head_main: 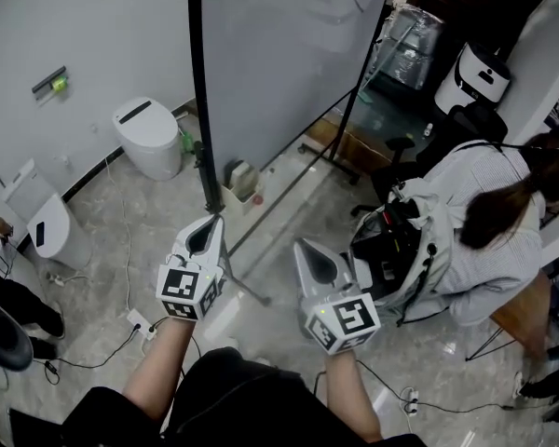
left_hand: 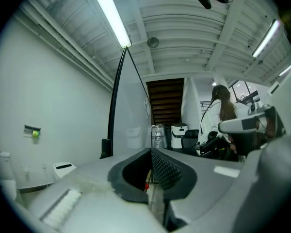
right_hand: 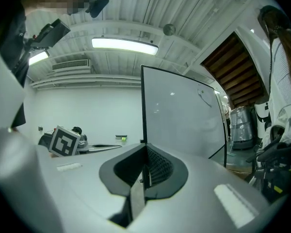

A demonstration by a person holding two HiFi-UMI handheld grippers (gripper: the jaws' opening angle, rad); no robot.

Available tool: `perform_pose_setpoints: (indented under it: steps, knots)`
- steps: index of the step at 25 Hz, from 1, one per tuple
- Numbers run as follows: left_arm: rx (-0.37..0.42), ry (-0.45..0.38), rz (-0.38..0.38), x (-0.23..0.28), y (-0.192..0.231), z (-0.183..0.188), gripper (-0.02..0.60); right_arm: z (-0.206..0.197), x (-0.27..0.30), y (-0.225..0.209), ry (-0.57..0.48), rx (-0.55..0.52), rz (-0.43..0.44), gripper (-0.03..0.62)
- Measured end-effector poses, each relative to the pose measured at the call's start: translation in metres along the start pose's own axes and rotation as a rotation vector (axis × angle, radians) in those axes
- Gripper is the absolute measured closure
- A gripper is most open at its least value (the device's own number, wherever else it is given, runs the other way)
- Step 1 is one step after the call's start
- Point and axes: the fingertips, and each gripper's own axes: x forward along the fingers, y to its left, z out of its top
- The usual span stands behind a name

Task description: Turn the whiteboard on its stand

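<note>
The whiteboard (head_main: 279, 54) is a tall grey panel in a black frame, standing on a stand whose foot bar (head_main: 289, 189) runs across the floor. Its left frame post (head_main: 201, 110) comes down just ahead of my left gripper (head_main: 207, 223), which is shut with nothing between its jaws. In the left gripper view that gripper (left_hand: 150, 152) points past the post (left_hand: 112, 125), beside it and apart from it. My right gripper (head_main: 305, 247) hangs to the right, also shut and empty. Beyond the right gripper (right_hand: 145, 149), the right gripper view shows the whiteboard (right_hand: 179, 115) upright.
A white toilet-like unit (head_main: 147, 136) and a white device (head_main: 47, 231) stand by the left wall. A person (head_main: 484, 222) sits close on the right beside black equipment. A power strip (head_main: 138, 322) and cables lie on the floor at front left.
</note>
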Motion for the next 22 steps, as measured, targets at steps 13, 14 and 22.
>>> perform_pose_setpoints:
  steps: [13,14,22]
  knots:
    - [-0.018,-0.015,-0.143,-0.014,-0.016,0.011,0.577,0.003,-0.003,-0.014,-0.004,0.009,-0.113,0.586]
    - [-0.022,-0.006,-0.150,-0.014,-0.015,0.010,0.577,0.003,-0.002,-0.015,-0.004,0.010,-0.125,0.586]
    - [-0.024,-0.013,-0.210,0.003,-0.006,0.006,0.578,0.003,-0.007,-0.024,0.002,0.002,-0.234,0.586]
